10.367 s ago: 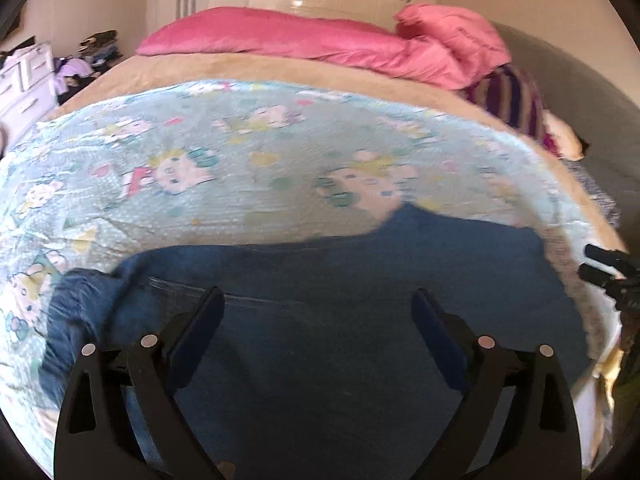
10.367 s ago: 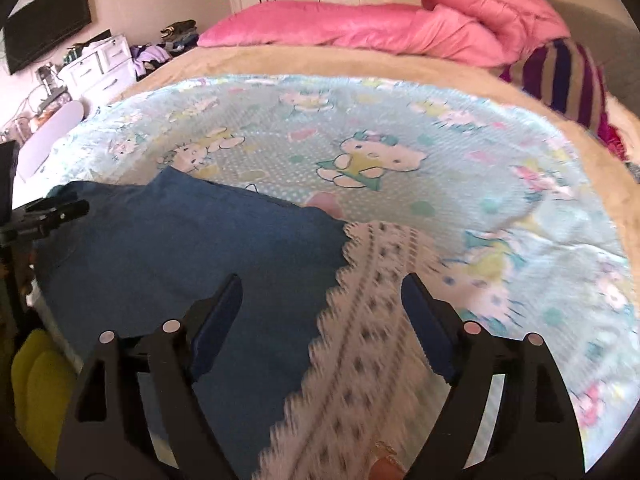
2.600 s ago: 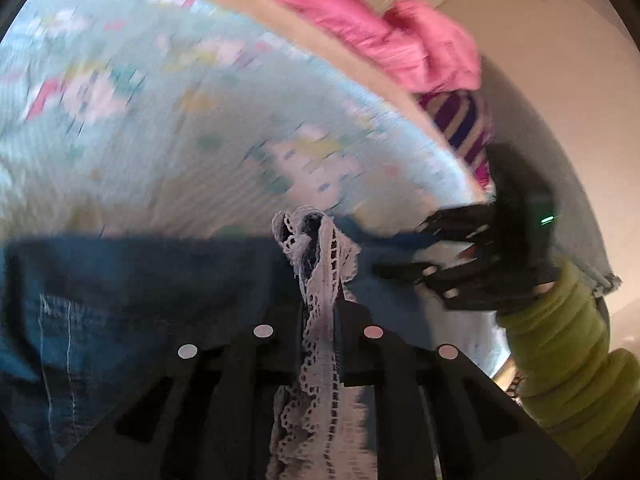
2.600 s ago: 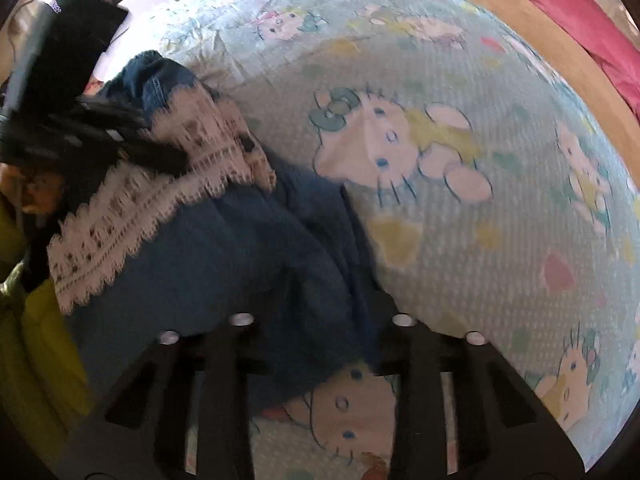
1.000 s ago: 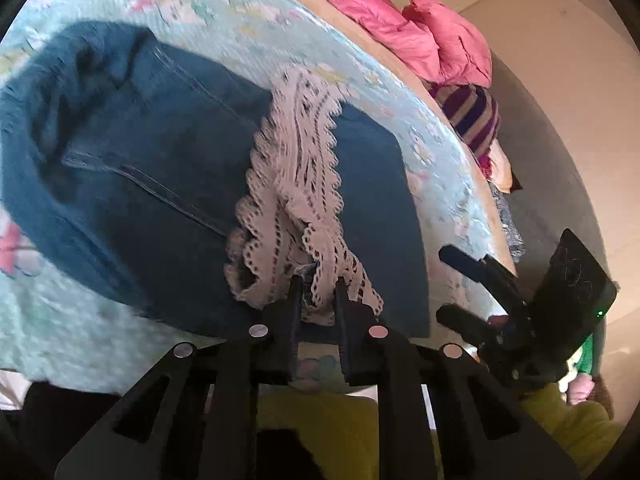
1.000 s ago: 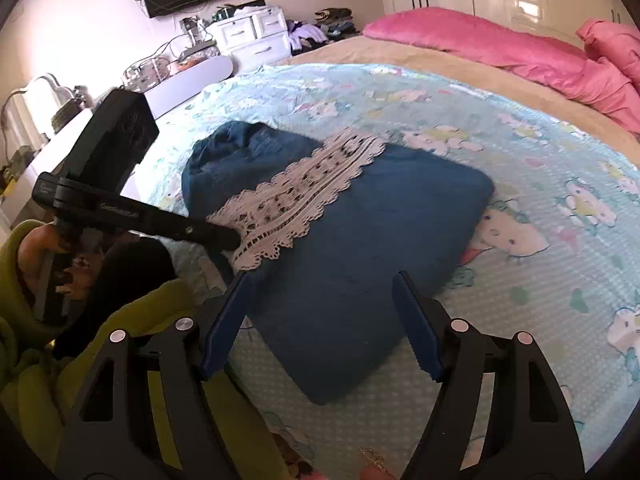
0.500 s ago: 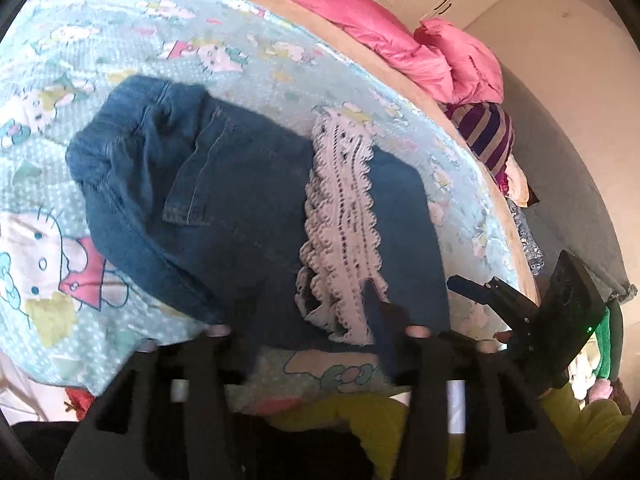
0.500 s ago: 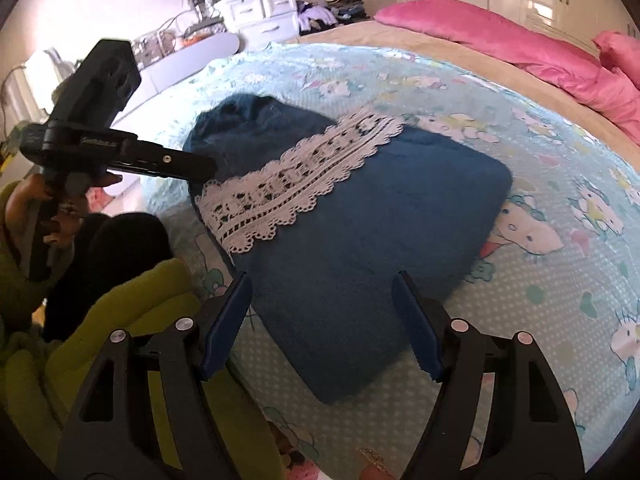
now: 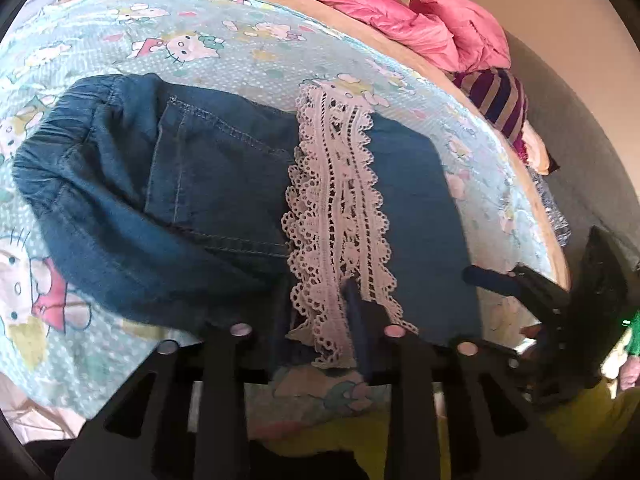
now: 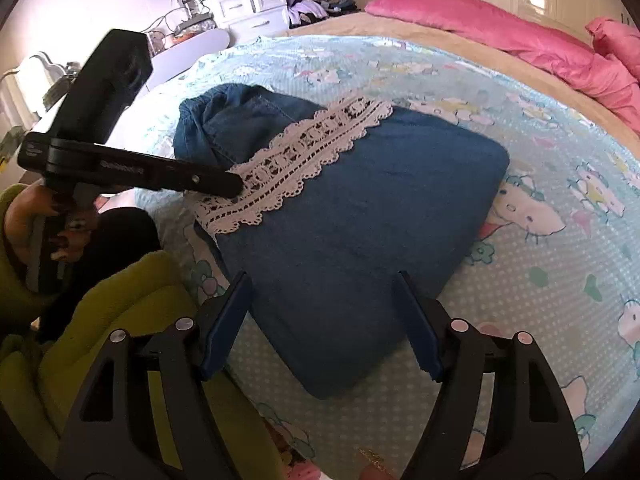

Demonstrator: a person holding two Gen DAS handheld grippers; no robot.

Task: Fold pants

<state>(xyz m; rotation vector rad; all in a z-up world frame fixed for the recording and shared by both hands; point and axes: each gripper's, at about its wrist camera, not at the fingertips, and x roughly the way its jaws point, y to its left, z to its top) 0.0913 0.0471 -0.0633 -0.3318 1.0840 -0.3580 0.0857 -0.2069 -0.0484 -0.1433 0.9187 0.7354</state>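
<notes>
The blue denim pants (image 9: 208, 200) lie folded on the bed, also in the right wrist view (image 10: 360, 216). A white lace hem (image 9: 336, 216) runs across the top of the fold (image 10: 304, 156). My left gripper (image 9: 316, 320) is open at the near end of the lace, over the pants' front edge; it shows from the side in the right wrist view (image 10: 236, 182). My right gripper (image 10: 324, 312) is open and empty, just above the near corner of the folded pants. It also shows at the right of the left wrist view (image 9: 492, 280).
The bed has a light blue cartoon-cat sheet (image 10: 560, 184). Pink pillows (image 10: 500, 24) and a striped cushion (image 9: 496, 100) lie at the head. White drawers (image 10: 248, 8) and a TV stand at the far left. The person's yellow-green sleeve (image 10: 120, 300) is close below.
My left gripper opened and let go of the lace hem, which now lies flat on the folded pants. The right gripper stayed open and moved slightly closer.
</notes>
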